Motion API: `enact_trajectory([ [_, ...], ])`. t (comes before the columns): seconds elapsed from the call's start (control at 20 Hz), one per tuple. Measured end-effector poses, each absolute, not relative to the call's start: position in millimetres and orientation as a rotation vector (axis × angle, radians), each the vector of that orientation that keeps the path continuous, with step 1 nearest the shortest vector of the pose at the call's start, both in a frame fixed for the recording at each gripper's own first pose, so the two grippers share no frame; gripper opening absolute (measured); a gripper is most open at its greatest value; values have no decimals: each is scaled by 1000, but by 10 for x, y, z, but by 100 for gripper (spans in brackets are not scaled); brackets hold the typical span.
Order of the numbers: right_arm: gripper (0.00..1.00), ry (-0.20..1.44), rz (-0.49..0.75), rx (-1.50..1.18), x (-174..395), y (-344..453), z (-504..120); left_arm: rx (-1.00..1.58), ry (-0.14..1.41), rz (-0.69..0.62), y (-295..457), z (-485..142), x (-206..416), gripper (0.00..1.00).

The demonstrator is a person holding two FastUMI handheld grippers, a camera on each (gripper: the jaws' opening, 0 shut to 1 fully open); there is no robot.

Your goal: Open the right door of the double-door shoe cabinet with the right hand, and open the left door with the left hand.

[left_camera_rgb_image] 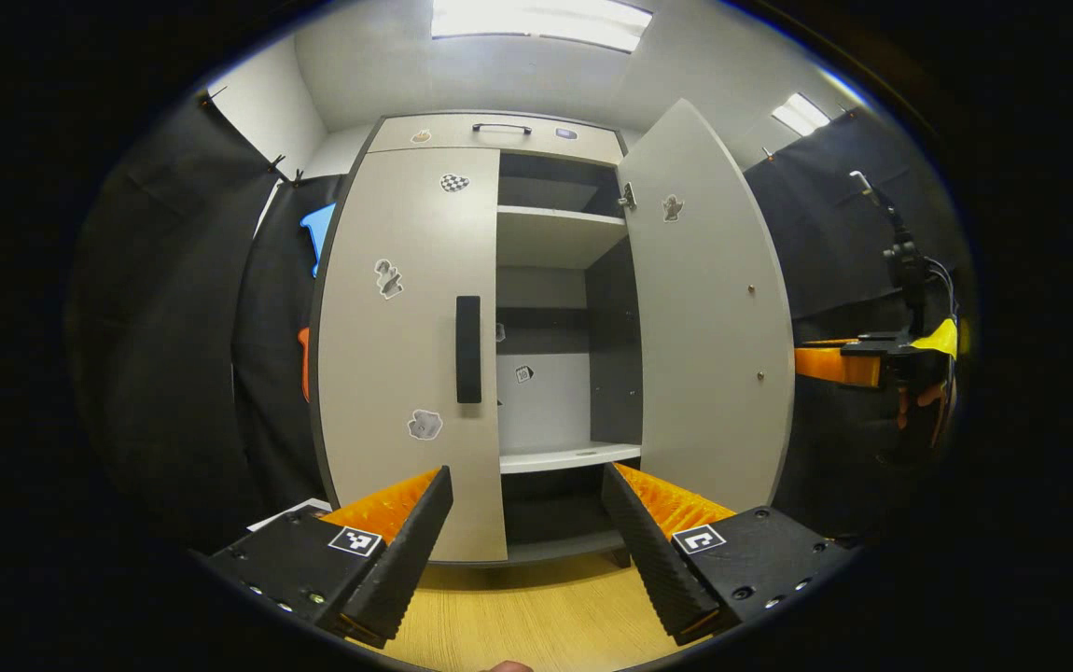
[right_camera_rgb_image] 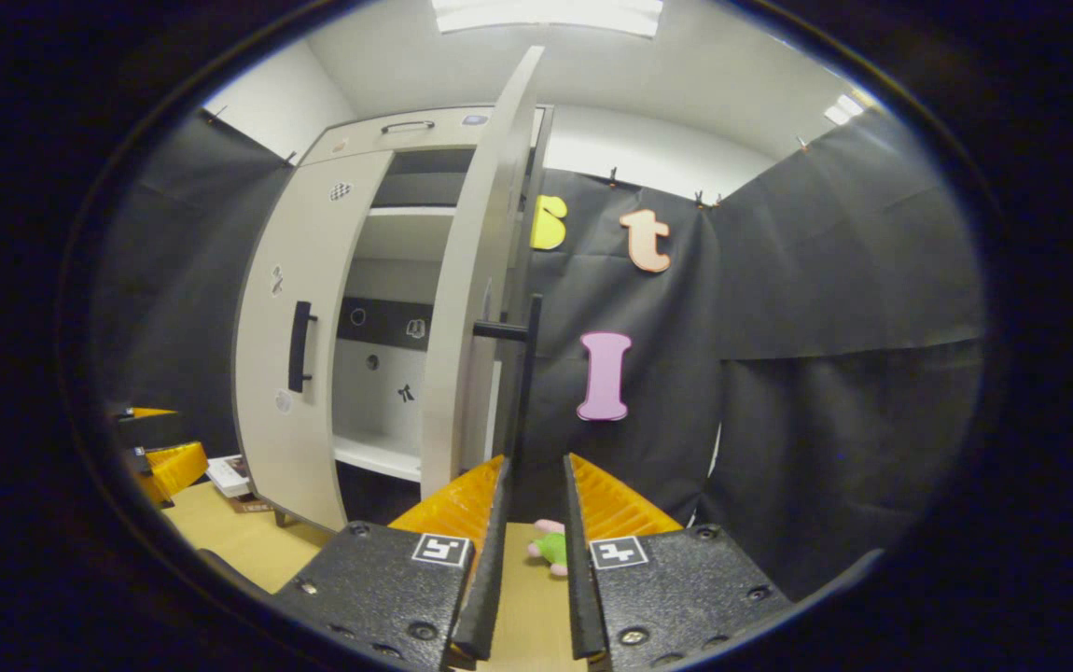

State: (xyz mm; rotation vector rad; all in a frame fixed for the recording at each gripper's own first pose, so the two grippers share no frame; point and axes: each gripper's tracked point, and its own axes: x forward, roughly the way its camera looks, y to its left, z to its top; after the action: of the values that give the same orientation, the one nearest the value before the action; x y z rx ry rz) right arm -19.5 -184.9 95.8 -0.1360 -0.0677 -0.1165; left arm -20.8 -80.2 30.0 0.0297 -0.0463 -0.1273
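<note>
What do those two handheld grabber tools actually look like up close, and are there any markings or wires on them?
Each tool ends in two long wedge-shaped fingers with ribbed, saw-toothed inner faces. The left gripper and the right gripper both have blocky black bases with screws, each carrying a small square black-and-white coded tag. Seen from afar in the left gripper view, the right gripper has an orange body with yellow parts, a black mast and dark cables.

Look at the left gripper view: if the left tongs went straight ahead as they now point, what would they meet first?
Probably the closed left door, near its inner edge by the black handle. The open left tongs aim about at that edge, so they might instead slip into the open right half; depth is unclear.
</note>
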Motion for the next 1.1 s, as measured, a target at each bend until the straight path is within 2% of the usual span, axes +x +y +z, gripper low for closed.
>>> enact_trajectory([
  [0.05,34,-71,-139,-146,-314,-1874,947,21,-46,-131,-805,296,-201,97],
  [0.15,35,-78,-172,-147,-607,-1844,946,10,-44,-129,-765,286,-203,97],
  [0.25,40,-81,-136,-124,-898,-1588,902,-18,-62,-131,-729,317,-207,97],
  [0.4,37,-85,-59,-96,-1103,-1140,779,-87,-140,-145,-667,495,-254,97],
  [0.65,39,-100,40,-114,-875,-539,524,-37,-208,-99,-393,783,-201,94],
  [0.7,39,-74,79,-94,-824,-424,440,-17,-201,-101,-392,820,-137,89],
  [0.8,39,-41,134,-38,-778,-273,327,-5,-171,-164,-517,905,101,87],
  [0.85,39,-31,140,-26,-769,-246,288,-15,-134,-193,-581,897,249,87],
  [0.9,43,-27,139,-21,-763,-235,261,-27,-105,-189,-554,912,407,96],
  [0.95,39,-28,137,-23,-768,-240,251,-29,-88,-158,-497,927,569,97],
  [1.1,39,-32,108,-30,-823,-322,223,5,-75,-87,-361,955,1026,96],
])
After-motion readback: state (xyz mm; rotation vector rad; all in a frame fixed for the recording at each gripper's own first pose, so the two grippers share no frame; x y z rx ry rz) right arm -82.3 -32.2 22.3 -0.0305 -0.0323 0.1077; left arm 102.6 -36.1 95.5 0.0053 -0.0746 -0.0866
